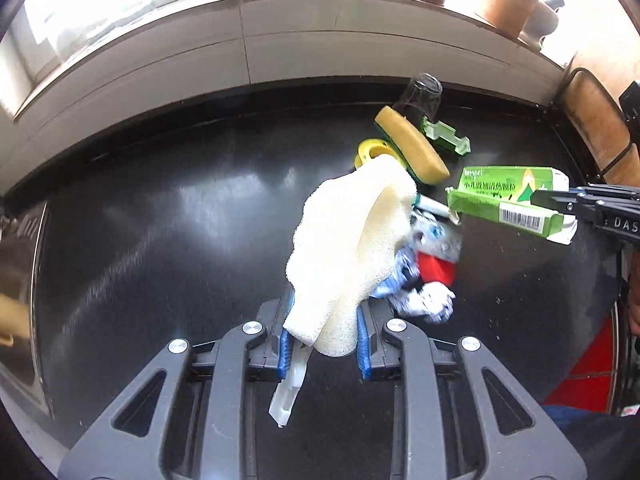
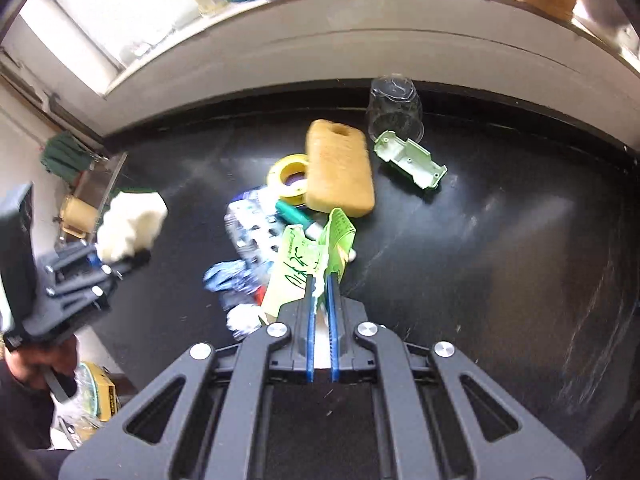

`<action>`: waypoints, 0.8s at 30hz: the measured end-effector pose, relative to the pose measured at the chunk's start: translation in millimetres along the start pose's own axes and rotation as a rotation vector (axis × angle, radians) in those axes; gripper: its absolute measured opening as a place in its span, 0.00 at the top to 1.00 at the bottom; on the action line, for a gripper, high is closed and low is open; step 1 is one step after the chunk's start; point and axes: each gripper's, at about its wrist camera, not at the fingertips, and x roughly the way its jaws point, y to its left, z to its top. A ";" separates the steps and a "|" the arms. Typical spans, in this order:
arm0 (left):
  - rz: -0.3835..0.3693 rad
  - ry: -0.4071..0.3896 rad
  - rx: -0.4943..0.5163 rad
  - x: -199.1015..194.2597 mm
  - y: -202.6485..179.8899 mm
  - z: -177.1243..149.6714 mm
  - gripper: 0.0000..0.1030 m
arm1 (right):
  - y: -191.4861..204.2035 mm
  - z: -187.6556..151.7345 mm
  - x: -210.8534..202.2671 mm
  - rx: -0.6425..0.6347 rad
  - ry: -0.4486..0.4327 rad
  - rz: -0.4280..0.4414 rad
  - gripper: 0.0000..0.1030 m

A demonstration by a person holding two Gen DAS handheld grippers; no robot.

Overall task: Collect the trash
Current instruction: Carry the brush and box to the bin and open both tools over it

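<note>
My left gripper (image 1: 324, 320) is shut on a piece of white foam (image 1: 344, 240), which stands up between the blue pads (image 1: 283, 350); a small white plastic part (image 1: 288, 388) hangs below it. At the right edge, my right gripper (image 1: 538, 197) is shut on a flattened green carton (image 1: 504, 196), lifted above the black counter (image 1: 160, 220). In the right wrist view the right gripper (image 2: 321, 278) pinches the green carton (image 2: 316, 252). The left gripper (image 2: 120, 260) holds the white foam (image 2: 132, 224) at the left. Beneath lie blister packs (image 2: 256, 232) and crumpled wrappers (image 2: 228, 280).
A yellow sponge (image 2: 340, 168), a yellow tape roll (image 2: 290, 176), a pale green plastic part (image 2: 412, 164) and an upturned glass (image 2: 396, 108) sit near the back wall. A steel sink (image 1: 16, 280) is at the left, a wooden board (image 1: 592, 120) at the right.
</note>
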 end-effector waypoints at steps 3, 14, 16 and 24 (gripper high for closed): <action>0.017 0.005 -0.001 -6.5 -12.7 -12.9 0.77 | 10.5 -16.0 -16.8 -0.003 -0.035 -0.009 0.94; 0.051 -0.020 -0.051 -41.4 0.9 -57.8 0.77 | 43.6 -44.4 -42.4 -0.042 -0.087 0.002 0.94; 0.064 -0.030 -0.080 -51.2 10.2 -67.4 0.77 | 58.2 -45.4 -46.0 -0.068 -0.097 0.023 0.94; 0.194 -0.054 -0.259 -90.4 70.3 -131.8 0.77 | 166.0 -40.9 -33.6 -0.278 -0.074 0.184 0.94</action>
